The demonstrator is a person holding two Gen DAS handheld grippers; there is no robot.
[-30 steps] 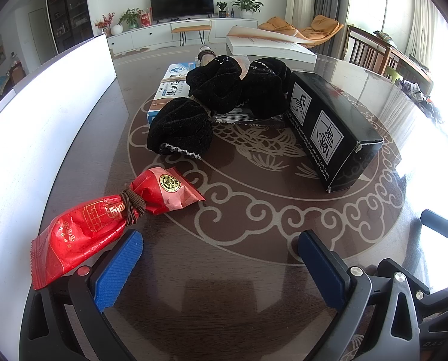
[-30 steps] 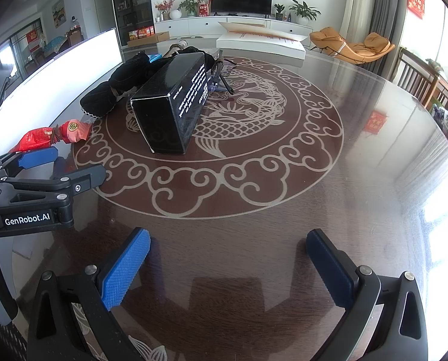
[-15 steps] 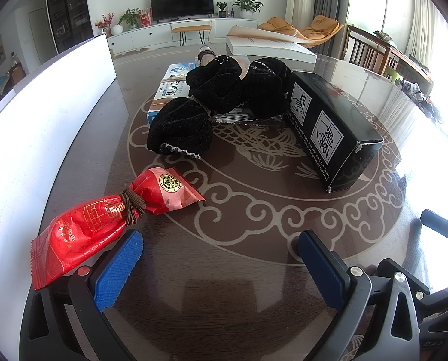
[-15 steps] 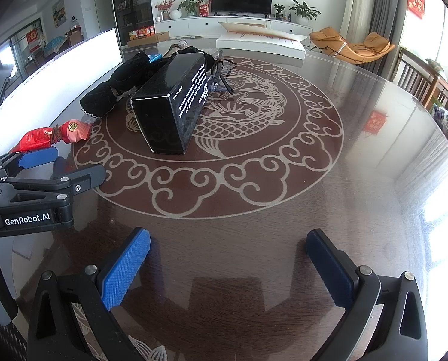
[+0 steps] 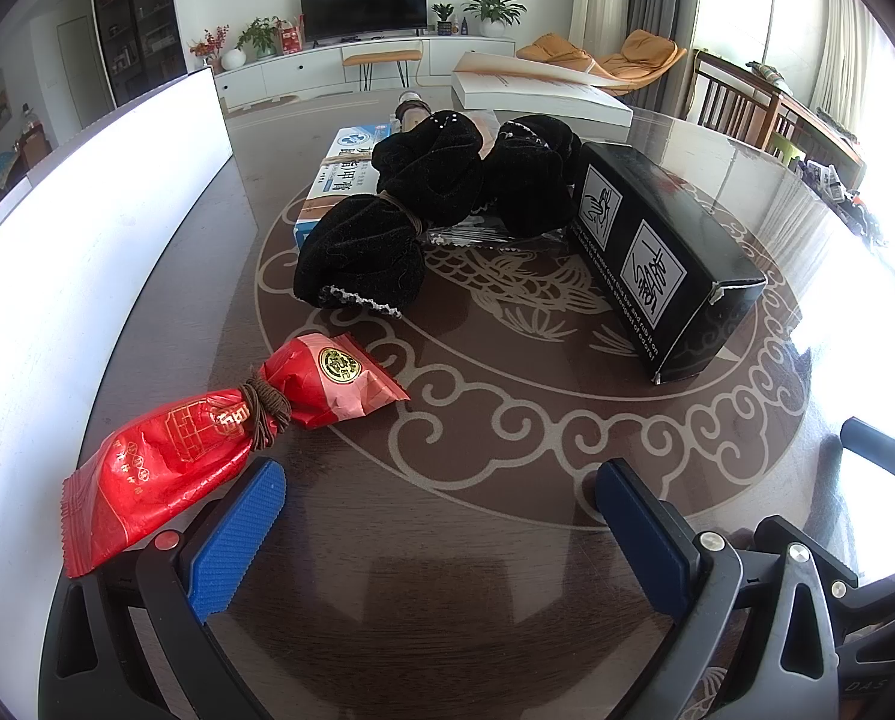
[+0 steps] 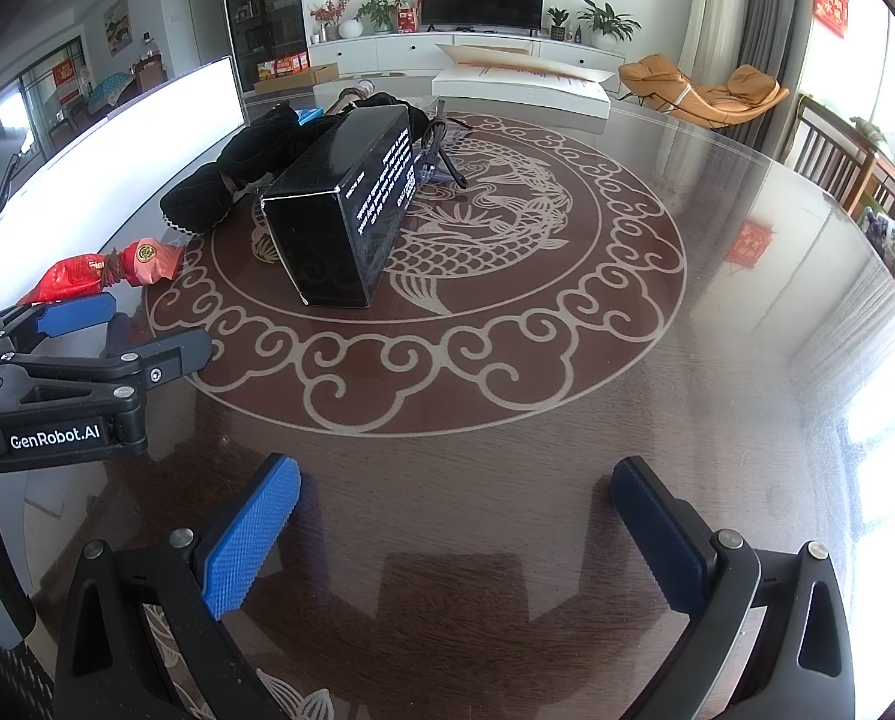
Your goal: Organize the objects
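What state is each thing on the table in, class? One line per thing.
Left gripper: open, empty.
Right gripper: open, empty.
Red snack packet: lying flat, cinched by a brown band.
Black box: closed, on its side.
Black velvet cloth: bunched, tied.
Blue-white box: flat, partly covered.

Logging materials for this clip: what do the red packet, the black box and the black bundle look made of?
Red packet: glossy plastic film, by its sheen, creases and crimped end. Black box: likely printed cardboard; sharp folded edges, slight gloss. Black bundle: soft velvet-like fabric, matte and fuzzy.

left gripper (image 5: 441, 516) and right gripper (image 6: 456, 516), fingers wide apart, empty
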